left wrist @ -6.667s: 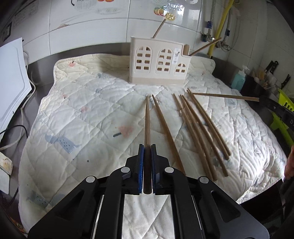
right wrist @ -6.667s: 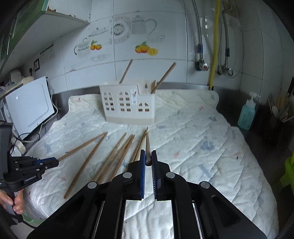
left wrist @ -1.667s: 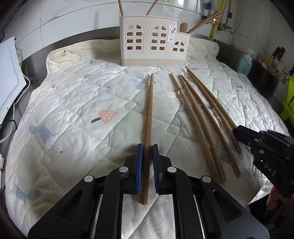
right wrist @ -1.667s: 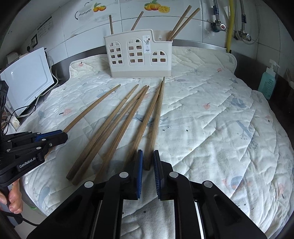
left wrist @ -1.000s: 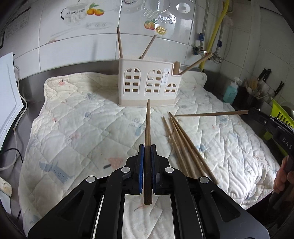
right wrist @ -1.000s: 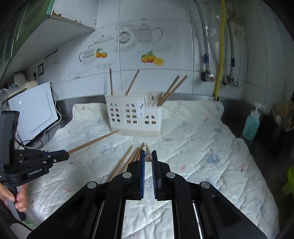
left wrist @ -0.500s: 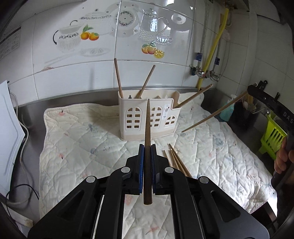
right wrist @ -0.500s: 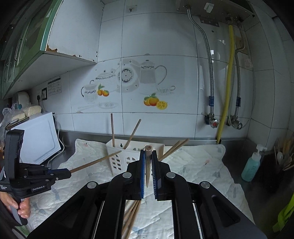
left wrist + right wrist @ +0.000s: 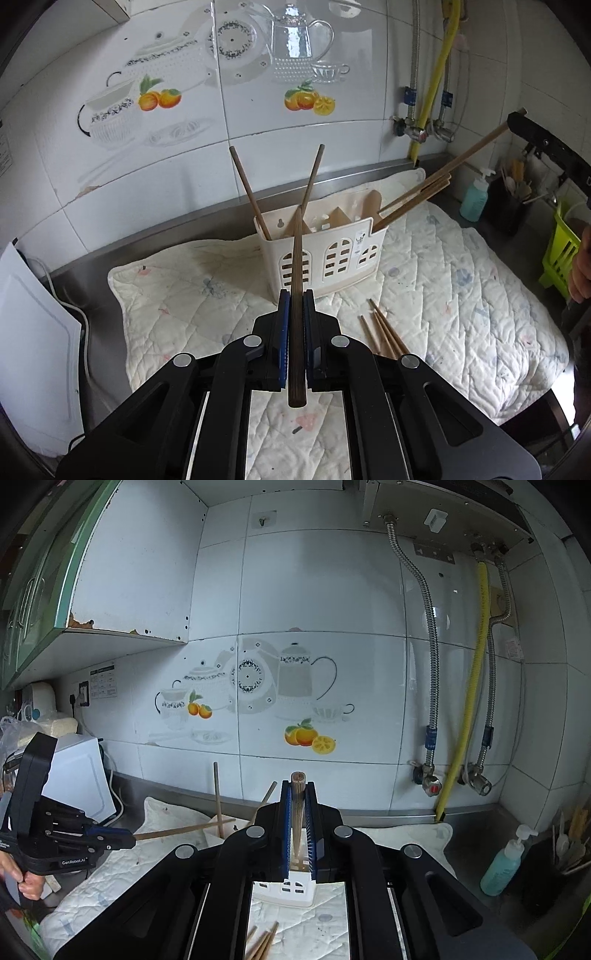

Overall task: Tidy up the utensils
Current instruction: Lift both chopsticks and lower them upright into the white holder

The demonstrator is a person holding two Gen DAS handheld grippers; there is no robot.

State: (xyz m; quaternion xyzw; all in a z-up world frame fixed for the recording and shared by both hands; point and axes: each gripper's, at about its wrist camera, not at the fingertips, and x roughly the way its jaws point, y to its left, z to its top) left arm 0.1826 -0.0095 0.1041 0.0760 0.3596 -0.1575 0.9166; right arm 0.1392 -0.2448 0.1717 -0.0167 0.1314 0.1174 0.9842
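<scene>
A cream utensil holder (image 9: pixel 332 258) with arched cut-outs stands on a quilted mat (image 9: pixel 461 295) and holds several wooden chopsticks. My left gripper (image 9: pixel 295 299) is shut on a wooden chopstick (image 9: pixel 296 280) whose tip reaches the holder's left part. My right gripper (image 9: pixel 298 788) is shut on another chopstick (image 9: pixel 297 805), held steeply, tip down over the holder (image 9: pixel 291 884). That chopstick (image 9: pixel 476 147) slants into the holder's right end in the left wrist view. The left gripper (image 9: pixel 122 840) also shows in the right wrist view with its chopstick (image 9: pixel 177 830).
Several loose chopsticks (image 9: pixel 384 332) lie on the mat in front of the holder. A white appliance (image 9: pixel 33 350) stands at the left, a soap bottle (image 9: pixel 474 195) and a green rack (image 9: pixel 561 251) at the right. The tiled wall (image 9: pixel 258 110) is close behind.
Both grippers have lifted a chopstick off the mat and carried it up to the holder. The right chopstick has tilted steeply, its tip now at the holder's right end.
</scene>
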